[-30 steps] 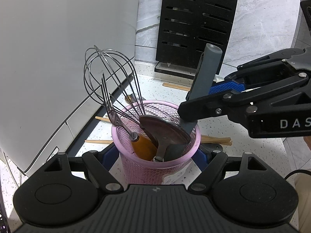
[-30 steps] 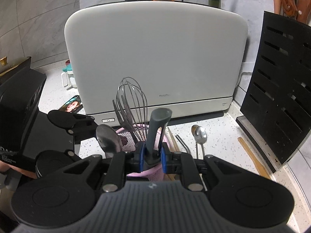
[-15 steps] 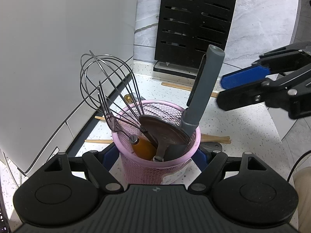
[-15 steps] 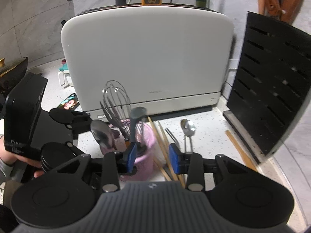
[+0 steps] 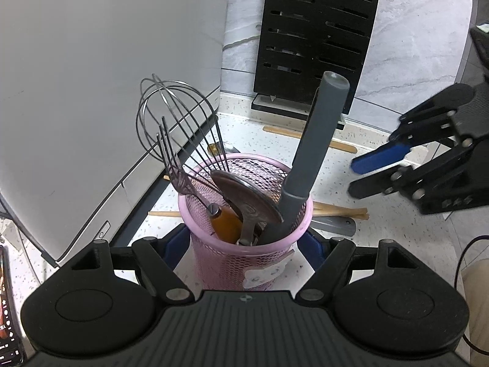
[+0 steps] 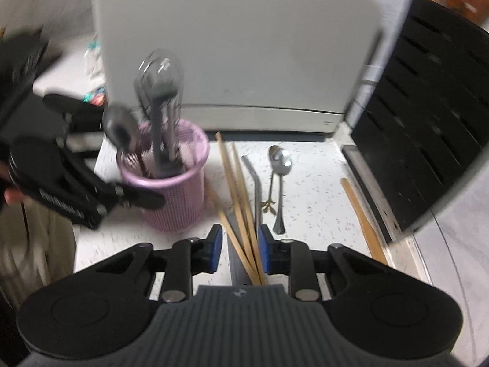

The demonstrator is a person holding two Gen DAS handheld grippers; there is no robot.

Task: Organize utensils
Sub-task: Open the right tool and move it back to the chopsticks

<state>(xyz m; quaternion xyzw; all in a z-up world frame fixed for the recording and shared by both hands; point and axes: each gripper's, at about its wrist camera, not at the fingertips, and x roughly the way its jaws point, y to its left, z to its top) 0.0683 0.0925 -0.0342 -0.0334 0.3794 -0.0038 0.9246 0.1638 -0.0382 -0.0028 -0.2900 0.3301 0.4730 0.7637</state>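
A pink mesh cup (image 5: 244,263) stands between the fingers of my left gripper (image 5: 244,244), which is shut on it. The cup holds a wire whisk (image 5: 177,128), a fork, a dark ladle (image 5: 247,198) and a grey-handled utensil (image 5: 318,146). In the right wrist view the cup (image 6: 171,195) is at the left. My right gripper (image 6: 239,252) is open and empty, low over wooden chopsticks (image 6: 238,211), a metal straw (image 6: 256,189) and a spoon (image 6: 279,165) lying on the counter. The right gripper also shows in the left wrist view (image 5: 379,168).
A large white appliance (image 6: 238,39) stands behind the cup. A black slotted knife rack (image 6: 428,116) leans at the right. A single wooden stick (image 6: 363,217) lies along the rack's base. A phone (image 5: 9,312) lies at the far left.
My right gripper let go of the grey-handled utensil, which stays in the cup. It opened, drew back to the right and dropped low over the chopsticks. The left gripper kept its hold.
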